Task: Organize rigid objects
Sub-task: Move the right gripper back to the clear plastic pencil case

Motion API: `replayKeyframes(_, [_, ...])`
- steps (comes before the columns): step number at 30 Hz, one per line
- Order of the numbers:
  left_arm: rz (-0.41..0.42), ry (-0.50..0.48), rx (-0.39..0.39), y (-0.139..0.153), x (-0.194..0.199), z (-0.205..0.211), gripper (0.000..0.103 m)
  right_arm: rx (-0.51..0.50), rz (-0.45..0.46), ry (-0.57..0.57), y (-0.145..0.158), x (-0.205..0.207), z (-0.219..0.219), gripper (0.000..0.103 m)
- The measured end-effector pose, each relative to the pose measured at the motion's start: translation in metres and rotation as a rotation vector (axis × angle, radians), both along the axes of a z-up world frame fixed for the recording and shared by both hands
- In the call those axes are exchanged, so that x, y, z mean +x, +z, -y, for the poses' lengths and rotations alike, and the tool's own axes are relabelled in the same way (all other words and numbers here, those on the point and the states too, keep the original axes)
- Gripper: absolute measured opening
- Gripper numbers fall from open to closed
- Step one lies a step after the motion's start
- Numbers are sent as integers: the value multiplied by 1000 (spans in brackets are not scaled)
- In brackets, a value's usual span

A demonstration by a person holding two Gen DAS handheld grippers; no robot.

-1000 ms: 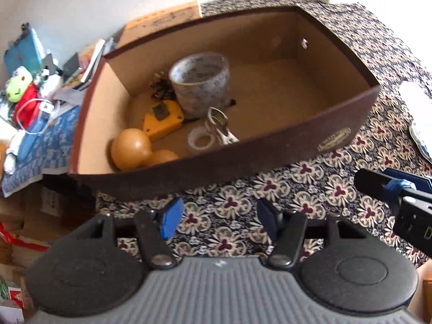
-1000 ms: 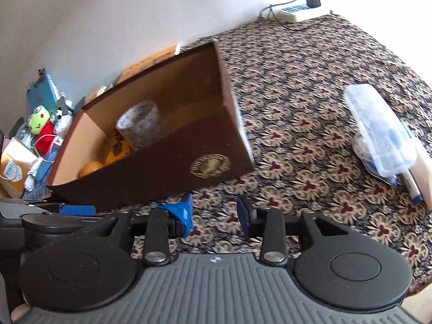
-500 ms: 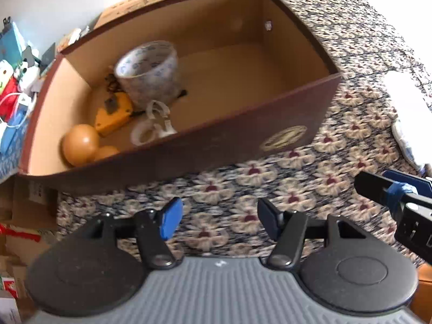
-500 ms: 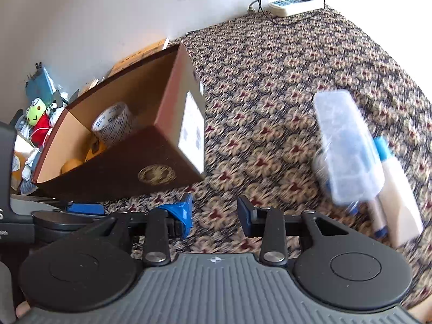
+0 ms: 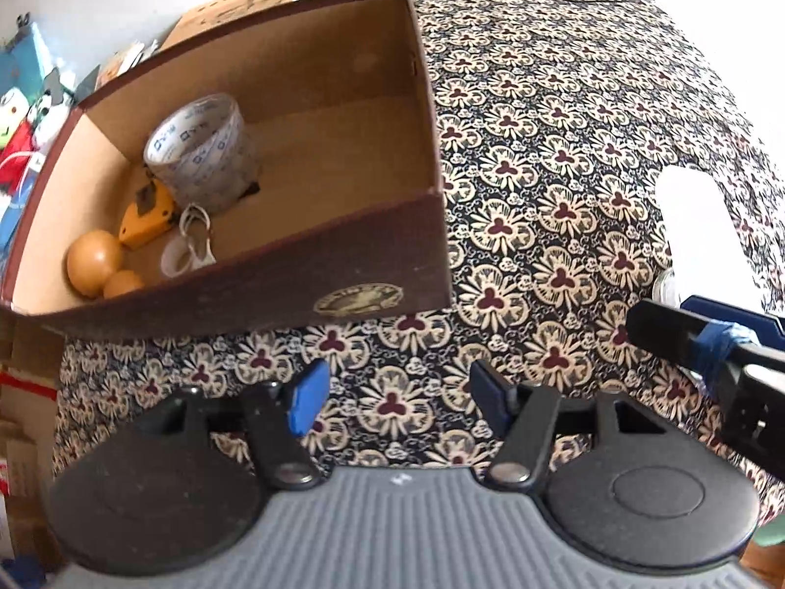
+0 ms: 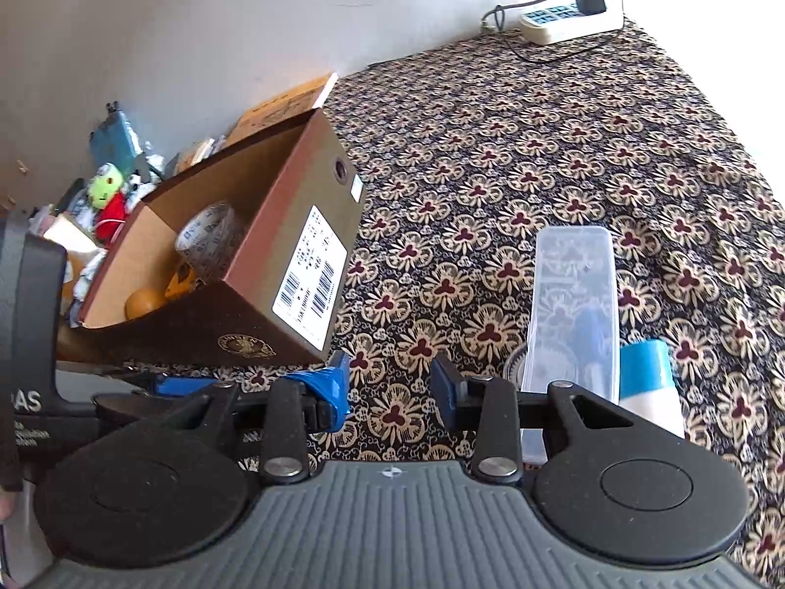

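A brown cardboard box (image 5: 343, 284) (image 6: 245, 294) stands on the patterned cloth. Inside lie a clear tape roll (image 5: 201, 152) (image 6: 208, 235), an orange tape measure (image 5: 147, 213), two tan balls (image 5: 95, 260) and a small white clip (image 5: 189, 250). A clear plastic case (image 6: 571, 309) and a white bottle with a blue cap (image 6: 647, 378) lie right of the box. My left gripper (image 5: 395, 397) is open and empty, in front of the box. My right gripper (image 6: 390, 385) is open and empty, just left of the near end of the case; it also shows in the left wrist view (image 5: 706, 343).
A white power strip (image 6: 569, 24) with a plugged adapter sits at the far edge by the wall. Toys, papers and a flat cardboard piece (image 6: 284, 103) crowd the left side behind the box. The patterned cloth (image 6: 539, 147) spreads to the right.
Both views have swung right: the box has slid left in each view, and the clear case and bottle now lie closer to my right gripper. Both grippers stay open.
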State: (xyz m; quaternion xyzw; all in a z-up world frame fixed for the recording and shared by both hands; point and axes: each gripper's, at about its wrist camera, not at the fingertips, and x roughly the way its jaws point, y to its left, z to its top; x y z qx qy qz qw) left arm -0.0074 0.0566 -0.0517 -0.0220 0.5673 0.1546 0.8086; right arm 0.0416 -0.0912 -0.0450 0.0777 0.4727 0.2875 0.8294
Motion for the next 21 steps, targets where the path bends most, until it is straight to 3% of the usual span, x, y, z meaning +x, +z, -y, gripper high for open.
replayKeyframes(6, [-7,5,16,-6,5,9,65,83,-2,-7,2,14,18,20])
replayKeyframes(10, [0,-43,-2,-7,10,16,65,82,35,-89,6,23,44,16])
replayKeyframes(16, [60,-215,-92,-2,21,34,65,53,22,-270,2,27,98,15])
replayKeyframes(21, [87,-388,-201,-3,32,55,65,107,-64,-387,-13,23,126,15])
